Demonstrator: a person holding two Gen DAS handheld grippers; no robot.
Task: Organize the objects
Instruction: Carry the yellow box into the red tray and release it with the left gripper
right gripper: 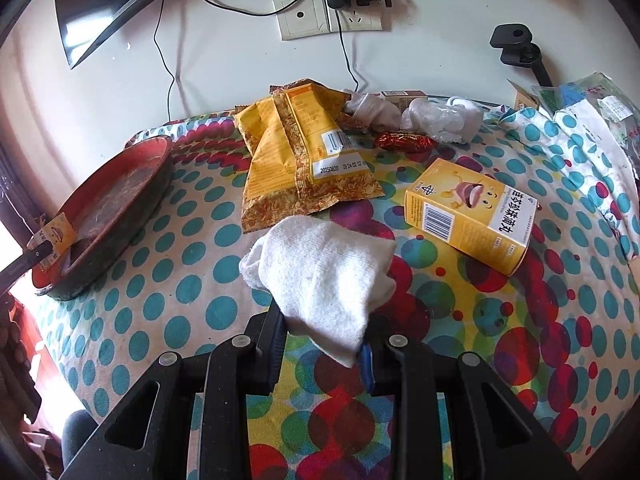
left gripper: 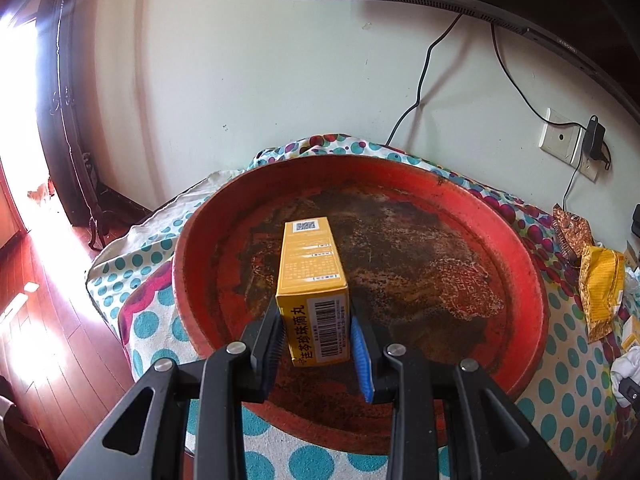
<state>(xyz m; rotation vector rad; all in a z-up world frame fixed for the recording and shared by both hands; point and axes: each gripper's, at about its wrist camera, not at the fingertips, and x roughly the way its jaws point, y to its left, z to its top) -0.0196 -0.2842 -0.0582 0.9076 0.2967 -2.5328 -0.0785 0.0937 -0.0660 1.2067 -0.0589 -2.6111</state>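
**Box over tray, sock in grip**

Left wrist view: the left gripper (left gripper: 318,334) has its jaws clamped on a yellow medicine box (left gripper: 310,280), held above the worn middle of the round red tray (left gripper: 516,240). The tray sits on the dotted cloth (left gripper: 152,320) covering the bench.

Right wrist view: the right gripper (right gripper: 324,346) has its jaws clamped on a white sock (right gripper: 320,268). Right of the tray (right gripper: 132,200) lie a yellow snack bag (right gripper: 296,152) and a second yellow box (right gripper: 468,210).

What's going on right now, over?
Left gripper shut on yellow medicine box, over red tray. Right gripper shut on white sock. Nothing blocking.
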